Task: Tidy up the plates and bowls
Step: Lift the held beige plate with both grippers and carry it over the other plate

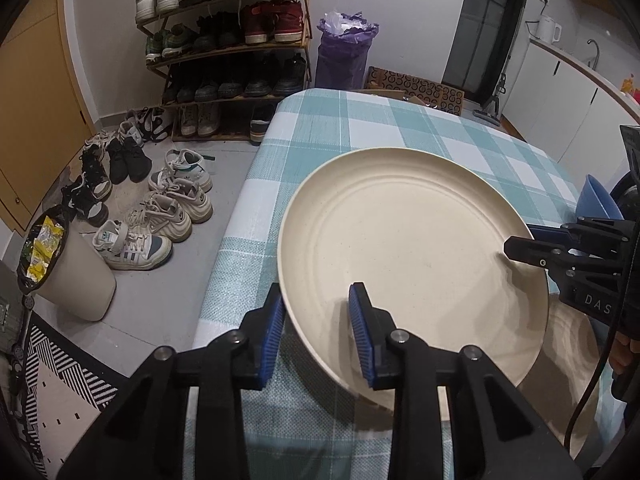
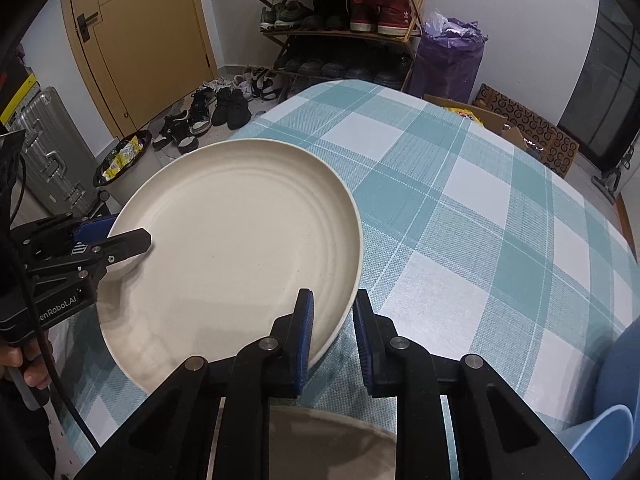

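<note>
1. Cream plate [image 1: 408,256]: large, round, with faint concentric rings; held tilted above the table [image 1: 400,120], near its left edge, with both hand-held grippers on its rim.
2. Left hand-held gripper [image 1: 318,332]: its two blue-padded fingers straddle the plate's near-left rim, one pad under the rim and one on the inner face. A gap shows between pads and plate, so whether it pinches firmly I cannot tell. In the right wrist view it enters from the left [image 2: 120,240], with its upper finger over the plate's edge.
3. Right hand-held gripper [image 2: 334,336]: fingers set on either side of the plate's near-right rim, the left pad against the inner surface and the right pad just outside the edge; the jaws look partly spread, and the grip itself cannot be confirmed. In the left wrist view it reaches in from the right [image 1: 532,248].
4. Second cream plate [image 2: 332,436]: lies flat on the table below the held plate, partly hidden by the right hand-held gripper.
5. Blue bowl [image 1: 598,198]: sits on the table near the right edge of the left wrist view.
6. Table covering: teal and white check cloth [image 2: 460,220].
7. Surroundings: shoe rack [image 1: 228,40], loose shoes on the floor [image 1: 160,216], waste bin [image 1: 68,268], purple bag [image 1: 344,52], silver suitcase [image 2: 48,148].
</note>
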Tool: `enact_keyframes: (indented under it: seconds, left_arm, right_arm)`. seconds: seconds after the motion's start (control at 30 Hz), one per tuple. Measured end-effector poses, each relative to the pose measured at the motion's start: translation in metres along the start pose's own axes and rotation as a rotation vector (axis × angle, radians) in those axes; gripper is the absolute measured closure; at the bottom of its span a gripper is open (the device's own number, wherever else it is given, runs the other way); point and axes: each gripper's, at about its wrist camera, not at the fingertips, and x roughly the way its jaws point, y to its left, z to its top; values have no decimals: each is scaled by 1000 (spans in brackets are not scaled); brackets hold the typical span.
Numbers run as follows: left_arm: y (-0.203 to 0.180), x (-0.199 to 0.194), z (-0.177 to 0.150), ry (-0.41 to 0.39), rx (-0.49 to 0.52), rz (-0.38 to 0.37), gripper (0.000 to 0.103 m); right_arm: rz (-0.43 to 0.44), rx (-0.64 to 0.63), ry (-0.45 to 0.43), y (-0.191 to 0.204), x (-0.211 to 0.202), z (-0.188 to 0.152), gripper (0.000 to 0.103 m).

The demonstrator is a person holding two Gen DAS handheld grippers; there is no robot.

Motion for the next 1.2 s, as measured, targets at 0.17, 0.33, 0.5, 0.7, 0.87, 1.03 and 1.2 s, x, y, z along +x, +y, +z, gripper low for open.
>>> enact_keyframes:
  seconds: [0.17,0.33,0.5,0.7,0.87,1.03,1.2]
  left_arm:
    - [-7,-14,-2,-15,11,-3,72]
    - [-15,-26,-5,-31,25,-11,72]
    - [-22,-37,-9,-43,37,-17,72]
    - [-32,-49,-16,-60,51,-22,72]
    - [-41,-59,-22,-77,63,-30,72]
    - [-49,-67,-30,-87,80,-34,72]
    - [-58,-76,-37,-102,90,-45,72]
  right_arm:
    - [-7,2,-26,1,-20,-4,83]
    - [-12,9,-43,0,-37,-11,82]
    - [-16,17,-61,-2,-54,-22,82]
    - [-22,23,-82,-3,-73,-36,82]
    - [-29,30,-97,-4,-87,-50,82]
    - [-37,38,-109,-3,-97,-63,82]
    - [-45,46,-118,-5,-108,-77,82]
